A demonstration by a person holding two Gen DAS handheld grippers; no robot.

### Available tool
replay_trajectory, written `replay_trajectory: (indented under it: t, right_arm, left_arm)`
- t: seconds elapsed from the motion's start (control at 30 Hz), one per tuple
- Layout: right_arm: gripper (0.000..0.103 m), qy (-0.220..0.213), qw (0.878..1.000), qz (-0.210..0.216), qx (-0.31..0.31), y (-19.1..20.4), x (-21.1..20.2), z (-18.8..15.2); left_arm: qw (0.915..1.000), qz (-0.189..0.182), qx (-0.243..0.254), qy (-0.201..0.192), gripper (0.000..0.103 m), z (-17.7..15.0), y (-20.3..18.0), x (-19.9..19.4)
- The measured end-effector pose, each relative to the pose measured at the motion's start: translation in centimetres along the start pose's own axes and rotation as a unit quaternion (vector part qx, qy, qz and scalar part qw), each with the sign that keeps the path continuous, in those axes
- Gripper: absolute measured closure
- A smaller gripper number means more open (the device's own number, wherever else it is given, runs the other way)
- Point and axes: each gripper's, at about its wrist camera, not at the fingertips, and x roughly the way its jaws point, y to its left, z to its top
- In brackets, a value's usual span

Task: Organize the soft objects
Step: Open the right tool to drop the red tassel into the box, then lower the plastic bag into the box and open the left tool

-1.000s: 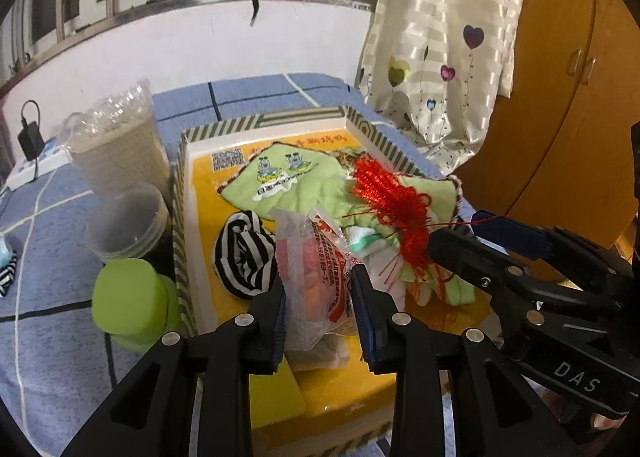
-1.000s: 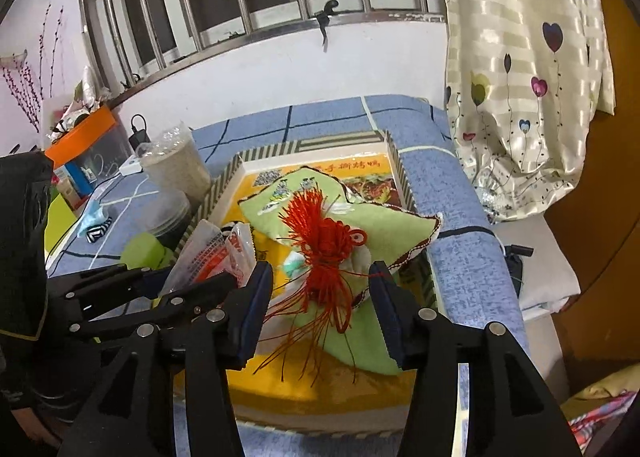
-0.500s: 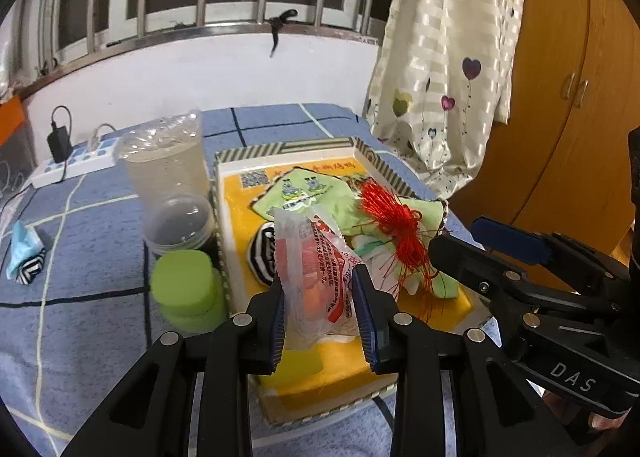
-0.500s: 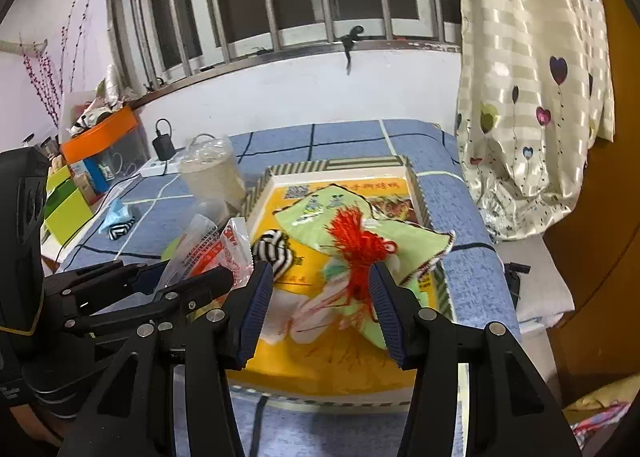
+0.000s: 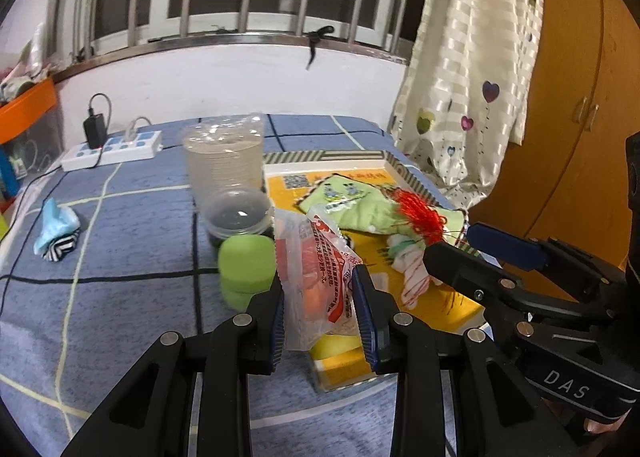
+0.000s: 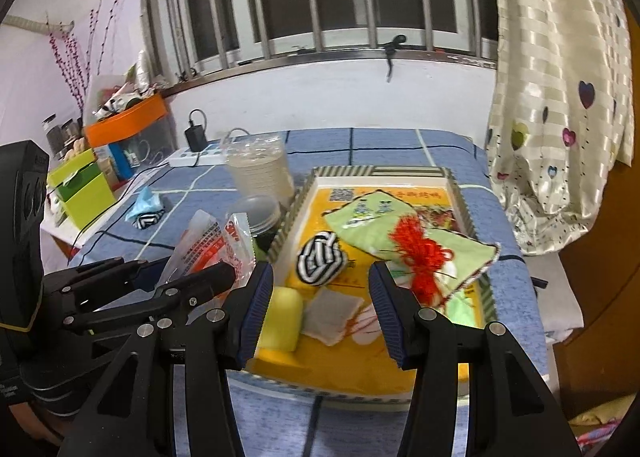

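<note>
While left tool (image 5: 320, 311) pinches snack bag (image 5: 316, 277) | contents blurred | right tool (image 6: 320, 309) agape

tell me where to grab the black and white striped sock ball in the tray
Take the striped sock ball across its rounded middle, coming from above with the right tongs, which are open. It sits as a compact bundle on the tray floor, its sides free of the green cloth.

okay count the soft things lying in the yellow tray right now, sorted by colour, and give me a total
Green: 1, the light green cloth
Red: 1, the red tassel knot
Black and white: 1, the striped sock ball
Yellow: 1, the yellow sponge
Grey: 1, the grey flat pad
Total: 5
</note>
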Motion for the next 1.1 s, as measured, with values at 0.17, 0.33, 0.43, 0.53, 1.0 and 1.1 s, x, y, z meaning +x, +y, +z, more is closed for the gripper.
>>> replay_trajectory:
  t: [0.17, 0.33, 0.43, 0.53, 1.0, 1.1]
  right_arm:
    - [0.052, 0.002, 1.0, 0.007, -0.008, 1.2, 0.2, -0.1]
    - [0.052, 0.004, 1.0, 0.009, -0.013, 1.9, 0.3, 0.0]
    - [0.052, 0.005, 1.0, 0.013, -0.017, 2.4, 0.4, 0.1]
    - [0.052, 0.008, 1.0, 0.018, -0.021, 2.9, 0.6, 0.1]
    - [0.052, 0.012, 0.998, 0.044, -0.043, 5.5, 1.8, 0.8]
    - [0.052, 0.013, 0.998, 0.05, -0.047, 6.0, 2.0, 1.0]
  left_arm:
    - [0.9999, 0.007, -0.009, -0.005, 0.073, -0.3, 1.1, -0.7]
    - [0.9998, 0.009, -0.016, -0.005, 0.073, -0.6, 1.8, -1.0]
    - [0.9997, 0.012, -0.021, -0.007, 0.073, -0.7, 2.3, -1.2]
    - [0.9995, 0.016, -0.025, -0.009, 0.073, -0.8, 2.8, -1.4]
    - [0.9975, 0.045, -0.052, -0.016, 0.073, -0.9, 5.6, -2.3]
    - [0.997, 0.051, -0.056, -0.017, 0.073, -0.9, 6.1, -2.4]
